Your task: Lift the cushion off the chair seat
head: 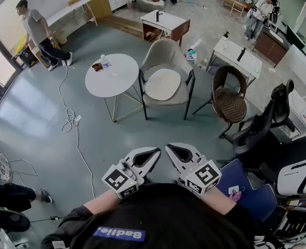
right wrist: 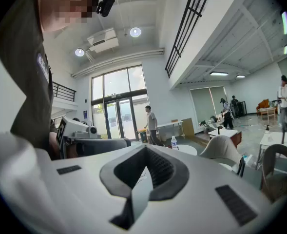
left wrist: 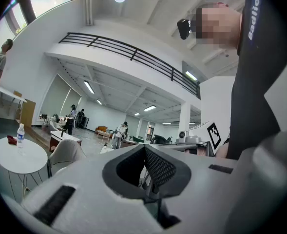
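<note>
Task not started: cushion (head: 162, 84) is still lying flat on the chair (head: 167, 52) seat, well apart from both grippers. Left gripper (head: 151, 154) and right gripper (head: 174, 152) are hovering by the person's chest, jaws closed on nothing. Approach, grasp and lift are all remaining.

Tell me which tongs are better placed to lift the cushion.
Right, narrowly: left tongs and right tongs are equally far from the cushion, but the table crowds the chair's left side.
</note>
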{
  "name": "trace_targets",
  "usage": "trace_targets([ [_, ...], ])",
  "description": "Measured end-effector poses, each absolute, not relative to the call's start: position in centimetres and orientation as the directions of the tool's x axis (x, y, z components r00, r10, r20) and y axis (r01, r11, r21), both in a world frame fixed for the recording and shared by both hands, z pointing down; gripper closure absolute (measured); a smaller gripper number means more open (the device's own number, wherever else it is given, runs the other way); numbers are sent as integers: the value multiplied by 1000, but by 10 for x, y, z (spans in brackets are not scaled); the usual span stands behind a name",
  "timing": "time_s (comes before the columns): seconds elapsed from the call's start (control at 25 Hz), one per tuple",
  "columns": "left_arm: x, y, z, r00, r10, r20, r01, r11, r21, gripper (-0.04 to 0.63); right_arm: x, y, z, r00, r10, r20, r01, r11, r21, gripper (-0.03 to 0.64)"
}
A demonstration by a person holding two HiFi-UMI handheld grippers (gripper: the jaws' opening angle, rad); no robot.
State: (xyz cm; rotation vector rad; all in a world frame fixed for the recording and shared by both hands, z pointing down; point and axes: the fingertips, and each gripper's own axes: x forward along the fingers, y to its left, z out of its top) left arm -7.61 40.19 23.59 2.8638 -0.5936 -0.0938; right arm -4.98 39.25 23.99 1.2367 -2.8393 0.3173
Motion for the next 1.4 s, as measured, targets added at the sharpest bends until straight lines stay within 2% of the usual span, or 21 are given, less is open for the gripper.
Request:
trace_targets([
  [1.4,-37,399,248,874,-485,3,-475,-855,210,583,-5,392,266,-736,-667,116,-675,713,-189,589],
])
